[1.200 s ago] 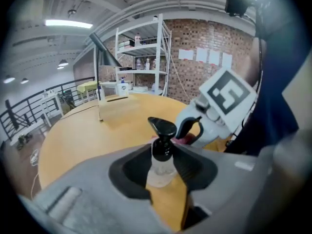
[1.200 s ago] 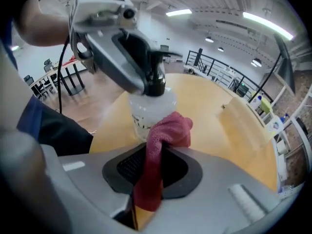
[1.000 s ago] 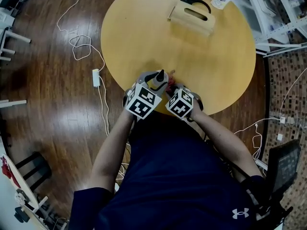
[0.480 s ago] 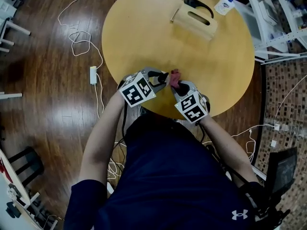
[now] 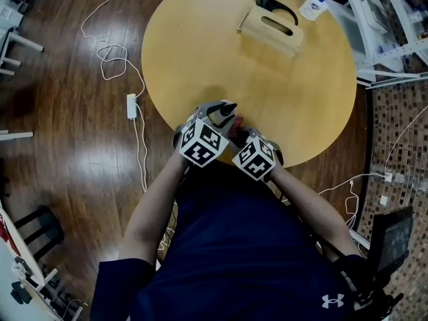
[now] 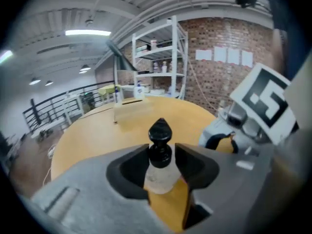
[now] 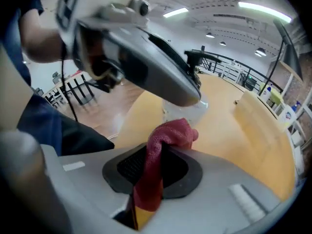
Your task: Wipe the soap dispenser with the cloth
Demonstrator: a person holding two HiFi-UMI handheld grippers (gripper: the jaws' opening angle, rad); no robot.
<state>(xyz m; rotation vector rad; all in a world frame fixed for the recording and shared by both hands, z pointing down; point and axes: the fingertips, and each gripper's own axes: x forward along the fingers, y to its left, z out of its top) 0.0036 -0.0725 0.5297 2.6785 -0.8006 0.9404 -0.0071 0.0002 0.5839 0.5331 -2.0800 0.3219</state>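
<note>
At the near edge of the round, smooth wooden worktop (image 5: pixel 200 52), the left gripper (image 6: pixel 161 161) grips the soap dispenser (image 6: pixel 159 173), clear-bodied with a pointed black pump, its fingers having just eased slightly wider. Alongside, the right gripper (image 7: pixel 155 167) has its fingers clamped on a nubbly, bunched red cloth (image 7: pixel 170 133).

even overhead strip light; floor (image 5: pixel 73 159) glare; gripper views fisheye-warped, blurred near the lens.
</note>
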